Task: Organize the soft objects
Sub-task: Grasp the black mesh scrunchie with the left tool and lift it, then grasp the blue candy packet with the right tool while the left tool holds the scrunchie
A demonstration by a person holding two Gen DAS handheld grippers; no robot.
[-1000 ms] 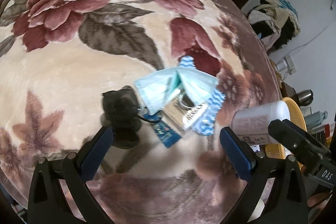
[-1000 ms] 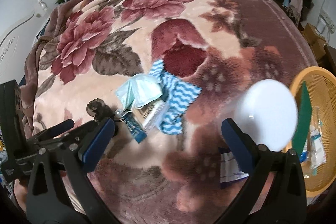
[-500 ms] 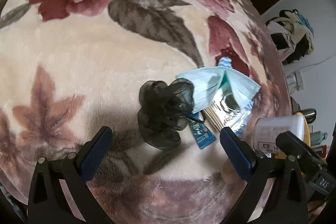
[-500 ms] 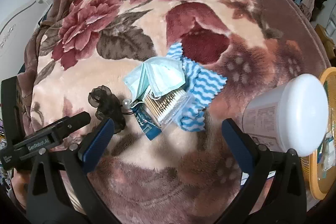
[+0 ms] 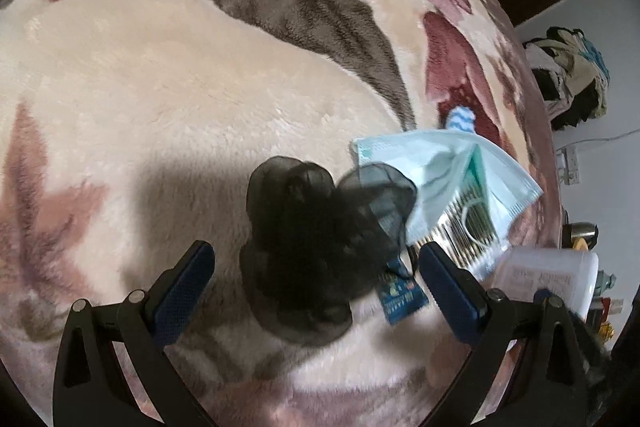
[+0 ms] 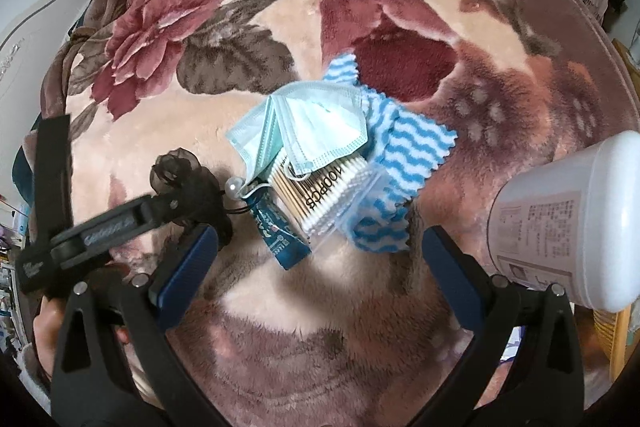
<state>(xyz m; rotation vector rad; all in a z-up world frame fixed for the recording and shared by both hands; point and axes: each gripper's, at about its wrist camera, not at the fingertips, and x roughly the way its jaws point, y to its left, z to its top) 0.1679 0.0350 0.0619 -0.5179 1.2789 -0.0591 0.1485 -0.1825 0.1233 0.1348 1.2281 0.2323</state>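
Note:
A black sheer hair scrunchie (image 5: pixel 316 247) lies on the floral blanket (image 5: pixel 160 87), between the open jaws of my left gripper (image 5: pixel 314 277), which is low over it. It also shows in the right wrist view (image 6: pixel 180 171), partly behind the left gripper (image 6: pixel 132 223). To its right is a pile: light blue face masks (image 6: pixel 316 123), a bag of cotton swabs (image 6: pixel 324 191), a blue-and-white wavy cloth (image 6: pixel 404 155) and a dark blue sachet (image 6: pixel 284 239). My right gripper (image 6: pixel 316 271) is open and empty just in front of the pile.
A white plastic jar (image 6: pixel 568 223) lies on its side at the right, near my right gripper's right finger. A yellow basket edge (image 6: pixel 612 331) shows behind it. A clothes pile (image 5: pixel 572 75) sits beyond the bed.
My left gripper has moved forward and down onto the scrunchie, which now sits between its jaws. My right gripper has come closer to the pile and the jar.

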